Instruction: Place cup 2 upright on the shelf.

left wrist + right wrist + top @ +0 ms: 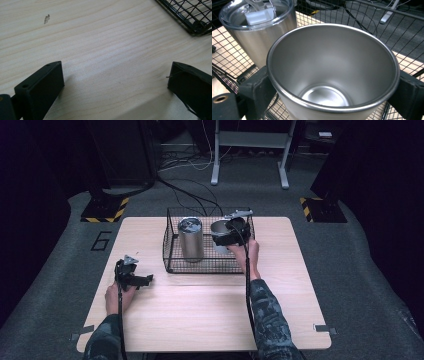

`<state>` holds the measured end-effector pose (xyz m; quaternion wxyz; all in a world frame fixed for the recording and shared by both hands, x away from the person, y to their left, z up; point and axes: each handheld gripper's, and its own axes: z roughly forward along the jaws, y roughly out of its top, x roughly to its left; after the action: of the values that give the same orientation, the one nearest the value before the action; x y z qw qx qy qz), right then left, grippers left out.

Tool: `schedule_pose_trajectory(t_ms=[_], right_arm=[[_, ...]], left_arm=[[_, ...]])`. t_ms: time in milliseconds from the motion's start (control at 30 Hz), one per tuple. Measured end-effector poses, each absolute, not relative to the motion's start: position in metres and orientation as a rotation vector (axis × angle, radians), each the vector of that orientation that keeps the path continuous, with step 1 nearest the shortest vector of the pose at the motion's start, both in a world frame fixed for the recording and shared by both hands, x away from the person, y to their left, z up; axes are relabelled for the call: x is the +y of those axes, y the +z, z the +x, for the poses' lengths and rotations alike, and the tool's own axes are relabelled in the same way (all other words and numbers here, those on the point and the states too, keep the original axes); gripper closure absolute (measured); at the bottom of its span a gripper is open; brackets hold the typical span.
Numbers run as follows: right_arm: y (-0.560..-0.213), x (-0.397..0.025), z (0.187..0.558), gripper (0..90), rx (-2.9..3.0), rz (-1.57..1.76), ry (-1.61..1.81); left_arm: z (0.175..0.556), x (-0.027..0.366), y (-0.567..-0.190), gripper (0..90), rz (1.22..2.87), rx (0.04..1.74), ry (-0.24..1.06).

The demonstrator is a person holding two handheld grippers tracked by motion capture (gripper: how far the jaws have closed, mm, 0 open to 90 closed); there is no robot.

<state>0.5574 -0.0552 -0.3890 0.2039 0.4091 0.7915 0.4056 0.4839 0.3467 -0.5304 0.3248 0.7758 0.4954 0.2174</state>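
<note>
My right tongs (332, 85) pinch an empty, open steel cup (333, 72) inside the black wire basket (172, 262). A lidded steel tumbler (191, 239) stands just beside it. My left tongs (116, 85) rest spread over the bare wooden table (200, 310).

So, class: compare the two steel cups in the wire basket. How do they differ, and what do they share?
The lidded tumbler wears a clear plastic lid; the open cup has none, so its bare inside shows. The lidded tumbler stands free on the left of the wire basket; the open cup sits between the jaws of the right gripper. In the high view the lidded tumbler looks taller. Both are brushed steel, round and upright.
</note>
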Motion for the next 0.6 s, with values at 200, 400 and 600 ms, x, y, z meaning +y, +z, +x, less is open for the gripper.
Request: schedule_pose_trajectory(t_ms=[200,400,600], right_arm=[[-0.395,-0.052,0.561,6.7,2.231,1.163,1.106],[-0.402,-0.050,0.564,6.7,2.260,1.183,1.103],[-0.409,-0.047,0.568,6.6,2.281,1.195,1.061]], left_arm=[[0.484,0.347,-0.530,0.2,2.035,1.300,0.570],[0.484,0.347,-0.530,0.2,2.035,1.301,0.569],[0.484,0.347,-0.530,0.2,2.036,1.300,0.569]])
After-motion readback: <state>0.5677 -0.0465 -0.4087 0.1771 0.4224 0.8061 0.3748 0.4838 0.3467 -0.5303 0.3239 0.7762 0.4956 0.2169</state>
